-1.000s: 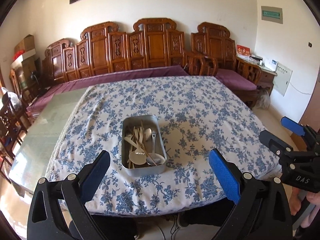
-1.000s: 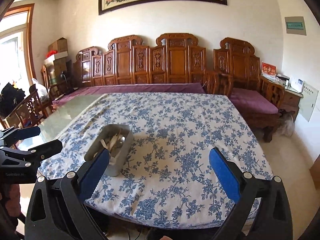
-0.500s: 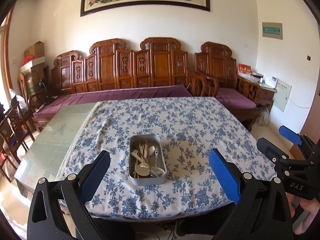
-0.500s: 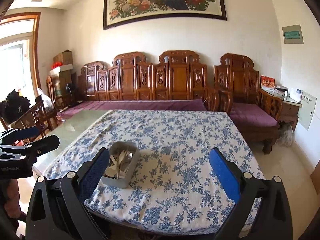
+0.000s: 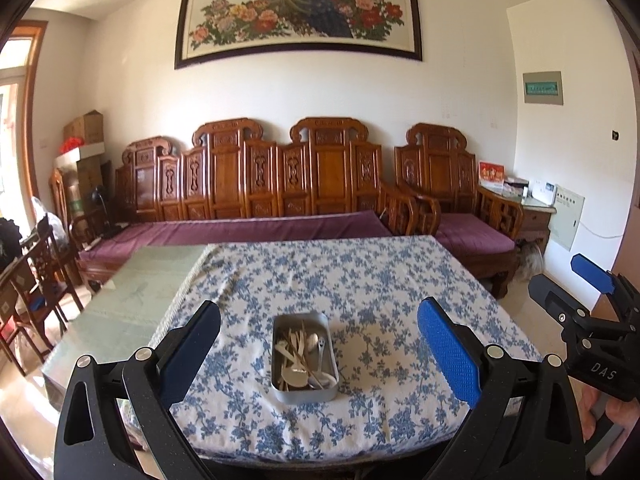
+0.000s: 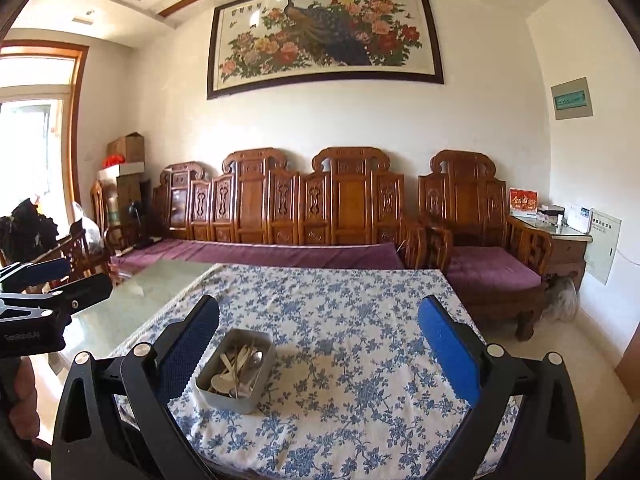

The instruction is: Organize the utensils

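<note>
A metal tin (image 5: 305, 394) stands near the front edge of the table's blue floral cloth (image 5: 360, 280), holding several spoons and wooden sticks (image 5: 302, 354). It also shows in the right wrist view (image 6: 236, 398). My left gripper (image 5: 318, 338) is open and empty, held back from the table in front of the tin. My right gripper (image 6: 318, 338) is open and empty, to the right of the tin and off the table. Each gripper shows at the edge of the other's view: the right one (image 5: 576, 292), the left one (image 6: 60, 280).
A carved wooden bench (image 5: 280, 184) with a purple cushion runs behind the table. An armchair (image 5: 452, 200) stands at the back right. Dark chairs (image 5: 36, 276) stand at the left. The table's left part is bare glass (image 5: 132, 300).
Both grippers have pulled back and tilted up from the table. The tin looks smaller and farther off; more wall and the painting are in view. Both stay open.
</note>
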Demonstrator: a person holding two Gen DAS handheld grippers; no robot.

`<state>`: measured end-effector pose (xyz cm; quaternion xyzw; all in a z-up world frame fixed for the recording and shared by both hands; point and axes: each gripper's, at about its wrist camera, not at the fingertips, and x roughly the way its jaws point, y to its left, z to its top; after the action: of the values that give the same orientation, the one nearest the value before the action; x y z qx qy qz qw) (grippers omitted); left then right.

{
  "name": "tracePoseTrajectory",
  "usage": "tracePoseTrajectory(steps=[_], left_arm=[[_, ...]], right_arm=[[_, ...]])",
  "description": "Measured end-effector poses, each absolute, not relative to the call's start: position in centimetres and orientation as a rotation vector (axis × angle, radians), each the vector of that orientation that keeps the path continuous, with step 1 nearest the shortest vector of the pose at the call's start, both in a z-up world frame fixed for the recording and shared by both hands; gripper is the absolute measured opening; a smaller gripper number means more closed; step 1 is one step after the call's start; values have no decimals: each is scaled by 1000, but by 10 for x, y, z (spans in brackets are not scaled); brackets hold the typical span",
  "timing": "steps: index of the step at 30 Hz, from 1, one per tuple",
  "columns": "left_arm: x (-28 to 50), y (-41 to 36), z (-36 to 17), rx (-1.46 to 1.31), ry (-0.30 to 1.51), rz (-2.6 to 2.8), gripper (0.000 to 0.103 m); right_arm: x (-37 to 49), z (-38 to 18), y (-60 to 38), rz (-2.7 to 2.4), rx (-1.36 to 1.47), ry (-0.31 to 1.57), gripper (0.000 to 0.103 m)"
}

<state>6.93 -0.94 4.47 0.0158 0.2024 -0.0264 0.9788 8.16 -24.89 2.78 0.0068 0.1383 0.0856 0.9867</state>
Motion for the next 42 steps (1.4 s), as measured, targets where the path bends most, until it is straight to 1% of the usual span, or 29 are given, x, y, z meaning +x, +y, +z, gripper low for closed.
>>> tracePoseTrajectory(steps=[9, 42], left_arm=[[60, -9, 52, 35, 378, -49, 95], [63, -8, 46, 23, 384, -51, 95]], right_arm=[[78, 29, -252, 159, 15, 264, 100], [83, 23, -251, 161, 16, 278, 100]])
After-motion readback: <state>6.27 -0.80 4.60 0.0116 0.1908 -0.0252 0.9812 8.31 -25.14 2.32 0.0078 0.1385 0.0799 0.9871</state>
